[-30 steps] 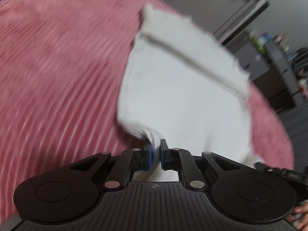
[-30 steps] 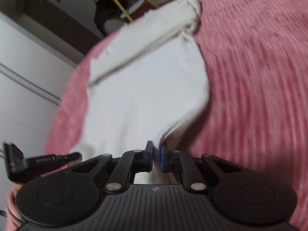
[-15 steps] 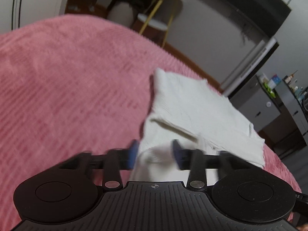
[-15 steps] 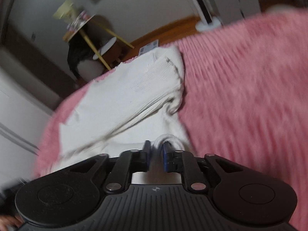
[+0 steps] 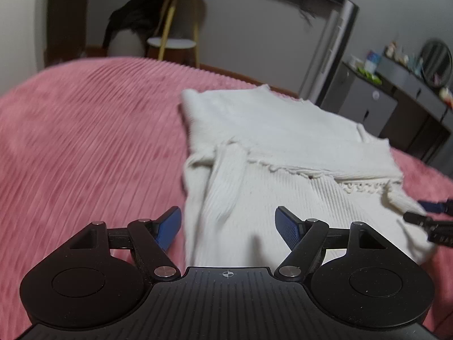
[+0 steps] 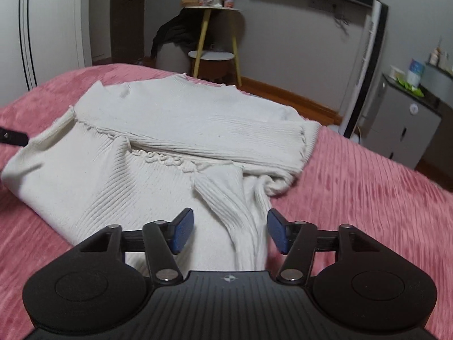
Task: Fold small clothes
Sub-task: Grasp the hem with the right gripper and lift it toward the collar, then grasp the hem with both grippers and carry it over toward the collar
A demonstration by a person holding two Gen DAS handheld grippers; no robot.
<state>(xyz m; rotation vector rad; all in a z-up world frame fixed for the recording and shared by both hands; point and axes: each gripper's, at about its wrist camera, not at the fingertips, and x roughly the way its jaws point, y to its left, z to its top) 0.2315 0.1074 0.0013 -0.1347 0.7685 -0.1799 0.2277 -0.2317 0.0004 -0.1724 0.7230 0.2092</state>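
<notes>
While both sets of jaws are opening, 1 white ribbed knit top [image 6: 175,130] lies flat on the pink ribbed bedspread [image 6: 376,198], folded over on itself. Landmark = the frilled fold edge [image 6: 167,158] running across the top's middle.

Orientation: long axis of the top runs from the grippers away toward the far side of the bed; collar end [image 6: 203,80] points away, at the yellow-legged side table [image 6: 211,32]. Frilled edge lies crosswise to that axis. Nearer layer, on the grippers' side of the edge, shows ribs running lengthwise; far layer shows ribs running crosswise.

Grippers: 2. Left gripper [image 5: 228,226]: pads wide apart, nothing pinched; near-left corner of the top sits between and below them, on the near side of the frilled edge. Right gripper [image 6: 230,231]: pads apart, less wide than left; near-right part of the top lies between them, no pad pressing on it. In the left wrist view the right gripper's tip shows at the frame's right edge, just nearside of the frilled edge.

Counts: top ×1, bedspread ×1, side table ×1, round low stool [image 6: 211,56] ×1 under it. Cabinet [image 6: 407,119] at right, beyond the bed.
</notes>
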